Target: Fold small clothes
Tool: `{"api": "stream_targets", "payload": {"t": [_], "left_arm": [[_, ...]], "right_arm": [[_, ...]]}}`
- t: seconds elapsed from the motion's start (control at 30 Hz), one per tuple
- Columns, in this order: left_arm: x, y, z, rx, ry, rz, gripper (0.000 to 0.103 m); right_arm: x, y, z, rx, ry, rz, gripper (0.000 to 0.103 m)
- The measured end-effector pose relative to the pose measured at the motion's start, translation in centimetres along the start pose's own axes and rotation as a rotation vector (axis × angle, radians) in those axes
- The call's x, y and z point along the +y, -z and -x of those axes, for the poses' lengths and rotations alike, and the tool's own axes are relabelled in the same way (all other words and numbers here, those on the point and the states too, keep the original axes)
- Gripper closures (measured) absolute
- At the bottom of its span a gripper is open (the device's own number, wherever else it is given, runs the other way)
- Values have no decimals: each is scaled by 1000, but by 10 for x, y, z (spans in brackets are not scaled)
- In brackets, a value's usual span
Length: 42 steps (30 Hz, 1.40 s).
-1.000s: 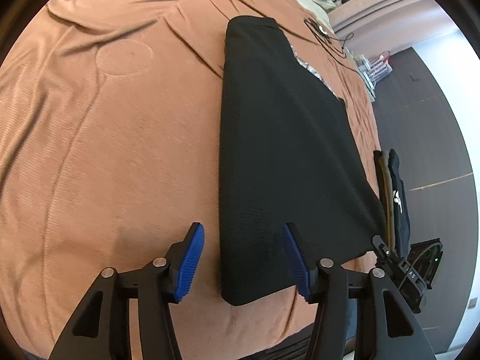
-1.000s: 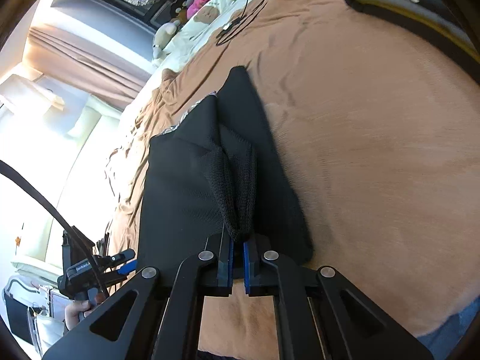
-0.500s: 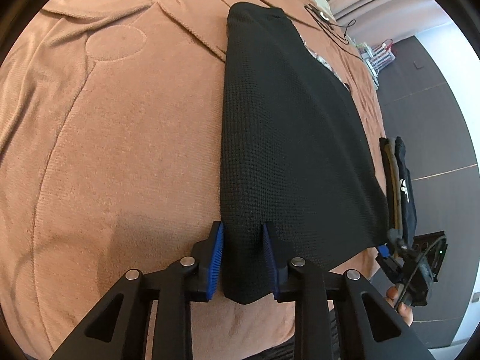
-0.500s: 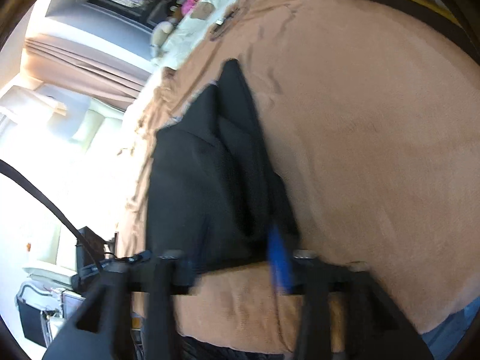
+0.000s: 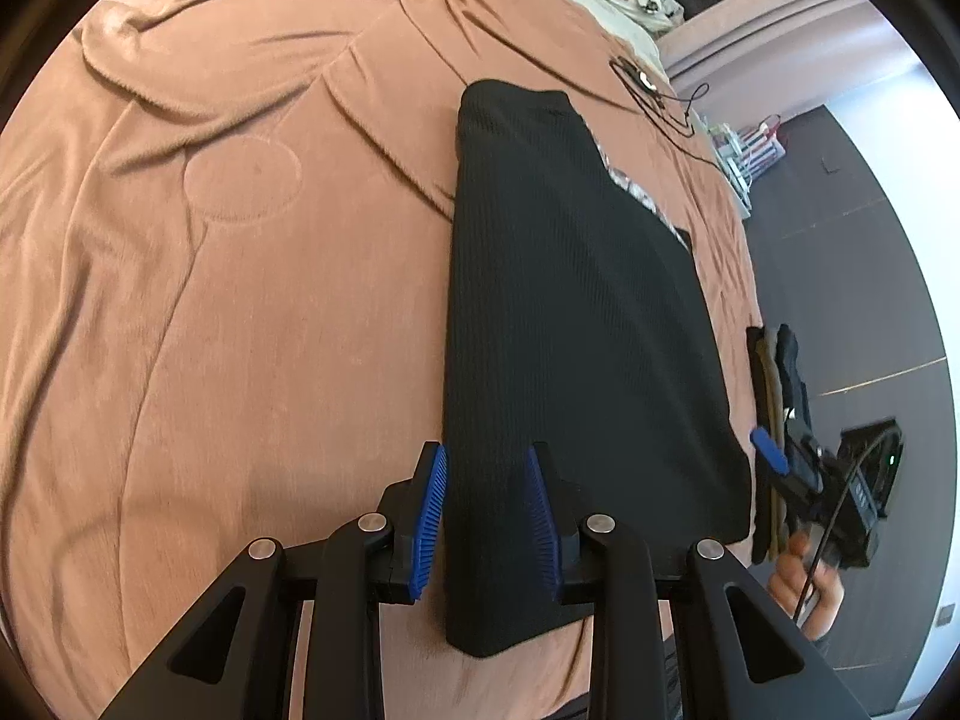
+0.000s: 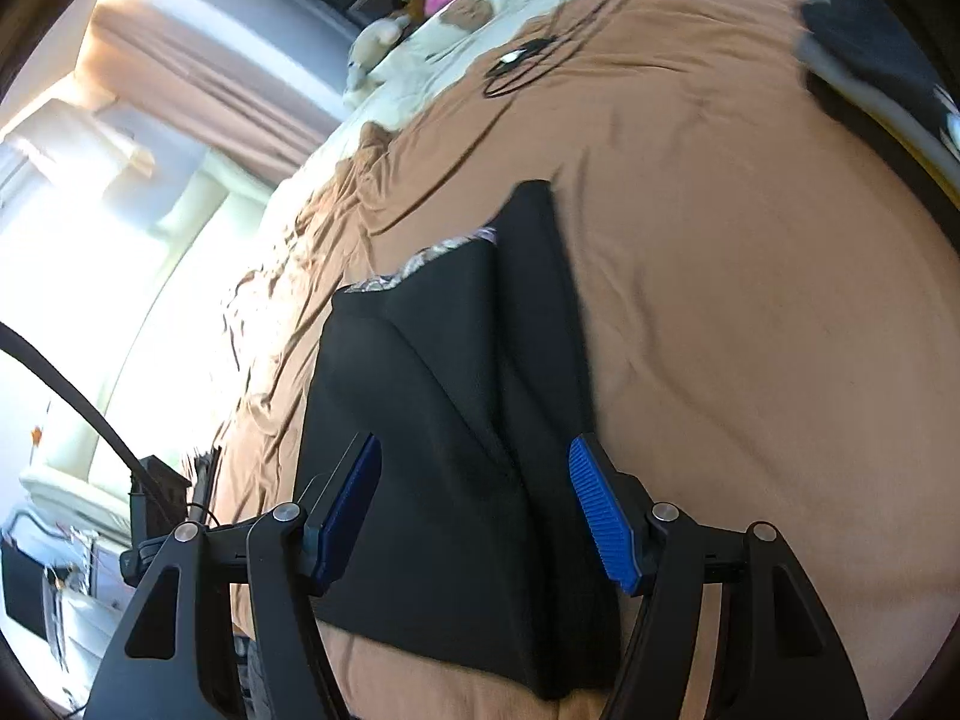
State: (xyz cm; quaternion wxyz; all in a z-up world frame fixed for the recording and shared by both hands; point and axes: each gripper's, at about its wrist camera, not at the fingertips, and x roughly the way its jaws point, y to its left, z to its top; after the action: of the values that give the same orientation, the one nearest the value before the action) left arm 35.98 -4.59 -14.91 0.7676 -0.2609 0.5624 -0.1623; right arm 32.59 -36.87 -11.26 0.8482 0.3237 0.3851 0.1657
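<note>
Now the black waffle-knit garment (image 5: pixel 576 324), folded long and narrow, lies on the rumpled tan bedspread (image 5: pixel 240 300). At the garment's near left edge the left gripper (image 5: pixel 487 516) stands narrow, its blue ribbed pads pinching a raised fold. Over the garment's near end, the right gripper (image 6: pixel 480 510) stands wide, touching nothing.
</note>
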Motion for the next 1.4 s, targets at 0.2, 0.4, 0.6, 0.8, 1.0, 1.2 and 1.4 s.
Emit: {"api": "stream_targets", "payload": {"t": [0.2, 0.4, 0.6, 0.8, 1.0, 1.2, 1.4], "left_arm": [[1, -12, -1, -33, 11, 30, 72], [11, -14, 3, -72, 38, 80, 65], [29, -14, 14, -95, 23, 121, 65], [42, -12, 23, -111, 16, 151, 65], [50, -10, 28, -122, 22, 166, 65], [54, -9, 32, -128, 40, 166, 65], [54, -6, 37, -129, 54, 160, 65]], "right_arm": [[16, -39, -46, 88, 55, 71, 39], [23, -62, -98, 181, 89, 126, 39], [28, -82, -129, 208, 135, 154, 39], [38, -97, -148, 227, 144, 179, 76], [63, -102, -153, 209, 180, 247, 100], [102, -92, -134, 156, 184, 345, 101], [135, -68, -120, 141, 169, 431, 101]]}}
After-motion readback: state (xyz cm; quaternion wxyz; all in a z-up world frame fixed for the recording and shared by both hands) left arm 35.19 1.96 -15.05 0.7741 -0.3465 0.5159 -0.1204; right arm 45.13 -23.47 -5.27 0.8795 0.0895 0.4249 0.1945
